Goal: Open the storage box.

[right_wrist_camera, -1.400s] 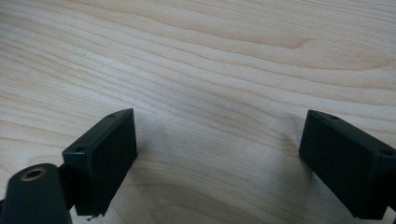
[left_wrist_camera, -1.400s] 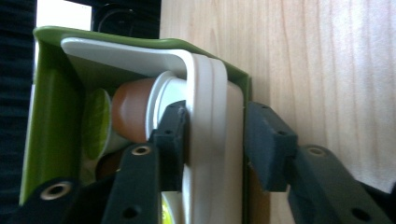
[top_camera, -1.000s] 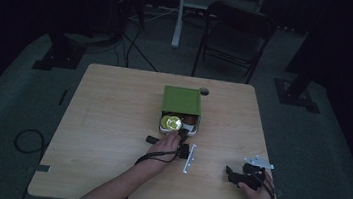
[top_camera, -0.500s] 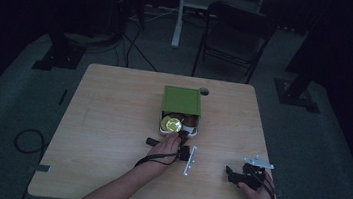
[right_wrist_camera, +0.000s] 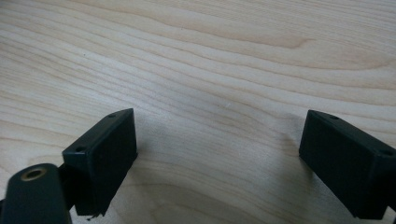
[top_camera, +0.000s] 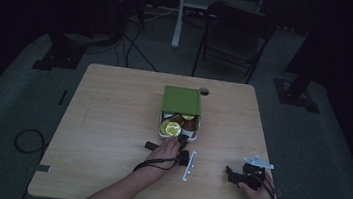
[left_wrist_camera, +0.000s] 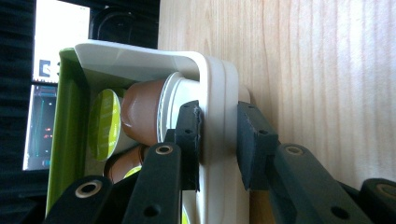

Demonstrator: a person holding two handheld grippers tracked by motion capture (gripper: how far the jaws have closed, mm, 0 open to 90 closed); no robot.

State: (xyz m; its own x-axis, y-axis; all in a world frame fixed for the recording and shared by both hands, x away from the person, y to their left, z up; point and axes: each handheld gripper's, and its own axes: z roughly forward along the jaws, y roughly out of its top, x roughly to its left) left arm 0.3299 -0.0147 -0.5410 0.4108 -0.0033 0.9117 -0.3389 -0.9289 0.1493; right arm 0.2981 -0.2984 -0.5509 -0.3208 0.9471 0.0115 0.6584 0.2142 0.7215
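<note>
The wooden worktop (top_camera: 111, 122) carries a white box (top_camera: 196, 132) near its middle, its green lid (top_camera: 182, 100) covering the far part and leaving the near end open. Inside lie coffee capsules: a brown one (left_wrist_camera: 142, 112) on its side against the near wall, and a green-foiled one (left_wrist_camera: 103, 123) beside it. The left gripper (left_wrist_camera: 218, 135) has its jaws clamped on the box's near wall, one inside, one outside. The right gripper (right_wrist_camera: 217, 158) rests well apart near the worktop's right edge, jaws wide apart over bare wood.
</note>
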